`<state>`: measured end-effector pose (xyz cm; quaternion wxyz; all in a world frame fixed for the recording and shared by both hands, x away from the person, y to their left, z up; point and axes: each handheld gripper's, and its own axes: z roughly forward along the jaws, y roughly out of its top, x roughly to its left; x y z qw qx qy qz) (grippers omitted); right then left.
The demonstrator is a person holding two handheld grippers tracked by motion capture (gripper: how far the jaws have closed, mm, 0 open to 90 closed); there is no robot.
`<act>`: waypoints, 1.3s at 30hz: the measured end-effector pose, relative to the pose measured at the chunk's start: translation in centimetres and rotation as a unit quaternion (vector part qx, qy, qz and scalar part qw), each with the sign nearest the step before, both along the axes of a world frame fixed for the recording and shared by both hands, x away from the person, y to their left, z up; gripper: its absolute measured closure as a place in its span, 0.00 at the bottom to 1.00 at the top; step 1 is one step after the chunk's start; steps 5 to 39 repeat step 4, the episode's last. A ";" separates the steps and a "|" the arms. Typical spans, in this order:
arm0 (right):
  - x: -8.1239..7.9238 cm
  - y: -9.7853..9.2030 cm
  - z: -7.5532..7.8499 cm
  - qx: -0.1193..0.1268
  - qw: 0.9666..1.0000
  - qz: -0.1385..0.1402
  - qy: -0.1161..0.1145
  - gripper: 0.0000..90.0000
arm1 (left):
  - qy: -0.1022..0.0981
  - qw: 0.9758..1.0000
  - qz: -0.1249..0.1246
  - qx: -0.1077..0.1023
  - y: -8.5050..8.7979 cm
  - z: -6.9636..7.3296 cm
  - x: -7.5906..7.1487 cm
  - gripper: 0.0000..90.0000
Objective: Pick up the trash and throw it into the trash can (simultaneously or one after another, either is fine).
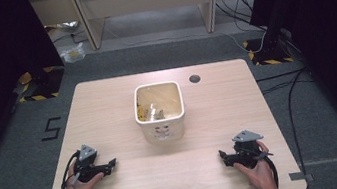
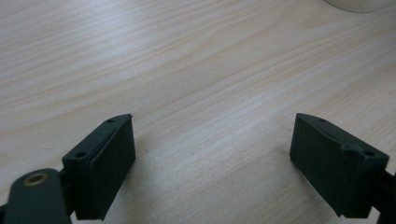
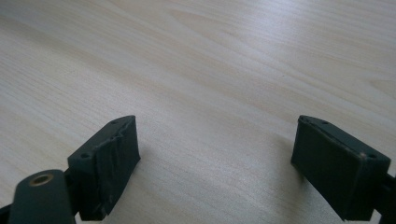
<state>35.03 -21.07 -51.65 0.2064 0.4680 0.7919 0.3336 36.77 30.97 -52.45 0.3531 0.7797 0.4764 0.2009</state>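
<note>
- Wooden and pale, the flat table top [image 1: 122, 101] has a white square plastic tub [image 1: 158, 110] standing near its middle, a bit toward the far side.
- Inside the tub lie some small yellowish bits [image 1: 151, 113], too small to tell what they are.
- A little face is printed on the near wall of the tub.
- A small dark round hole [image 1: 194, 78] sits in the table, just beyond the tub and to its right.
- The left gripper [image 1: 111, 162] rests low on the table near the front left corner, and it points toward the middle.
- Its two black jaws stand wide apart, with nothing between them but bare wood [image 2: 210, 116].
- The right gripper [image 1: 221, 154] rests low near the front right corner, and it points toward the middle too.
- Its jaws are also spread wide and hold nothing.
- Both grippers are well apart from the tub, one on each side of it.
- I think the work is at its very start, because no tool touches anything.
- Next, I think one gripper must lift up, go forward to the tub, and come down over its rim or reach inside.
- It should go slowly, because the tub could slide or tip if bumped.
</note>
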 end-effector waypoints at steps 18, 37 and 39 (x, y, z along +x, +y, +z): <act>0.0 0.0 0.0 0.000 1.000 -0.001 0.000 0.16 | 0.000 1.000 0.000 0.000 0.0 0.0 0.0 0.15; 0.0 0.0 0.0 0.000 1.000 -0.001 0.000 0.16 | 0.000 1.000 0.000 0.000 0.0 0.0 0.0 0.15; 0.0 0.0 0.0 0.000 1.000 -0.001 0.000 0.16 | 0.000 1.000 0.000 0.000 0.0 0.0 0.0 0.15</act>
